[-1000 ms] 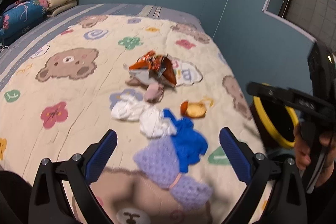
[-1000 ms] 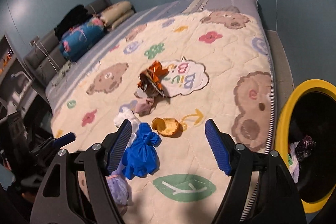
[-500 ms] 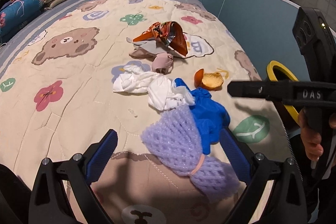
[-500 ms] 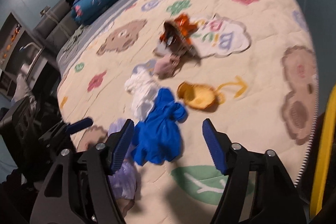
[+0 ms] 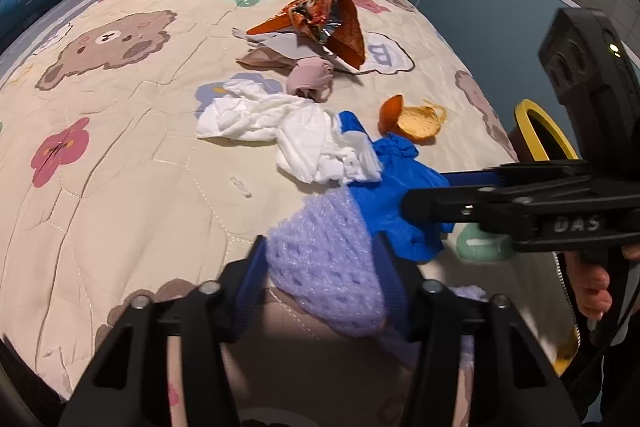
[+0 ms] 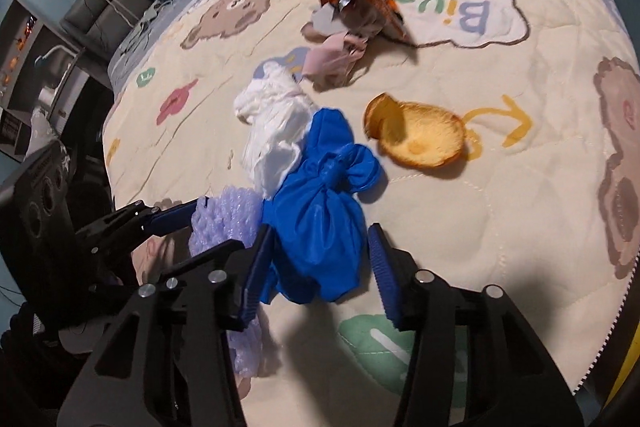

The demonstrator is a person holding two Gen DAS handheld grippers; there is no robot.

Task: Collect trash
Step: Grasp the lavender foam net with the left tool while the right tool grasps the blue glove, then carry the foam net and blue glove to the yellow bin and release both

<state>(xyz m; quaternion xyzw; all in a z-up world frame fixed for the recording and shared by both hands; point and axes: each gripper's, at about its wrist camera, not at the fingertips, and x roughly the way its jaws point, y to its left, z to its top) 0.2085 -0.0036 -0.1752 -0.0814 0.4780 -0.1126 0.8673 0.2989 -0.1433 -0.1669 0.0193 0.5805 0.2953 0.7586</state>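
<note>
Left gripper (image 5: pixel 322 277) clenched on the purple foam net (image 5: pixel 326 267), low on the quilt (image 5: pixel 120 187). Right gripper (image 6: pixel 316 275) straddles the blue bag (image 6: pixel 320 223), pads not yet pressing it; jaws apart. Tissue (image 5: pixel 280 131) and peel (image 6: pixel 416 139) lie just beyond.

Dim, even indoor light, probably from overhead. Soft dark shadows fall on the quilt (image 6: pixel 520 187) beneath each claw. Fisheye bending curves the bed's edges; corners go black. The orange peel (image 6: pixel 416 139) looks slightly motion-blurred.
</note>
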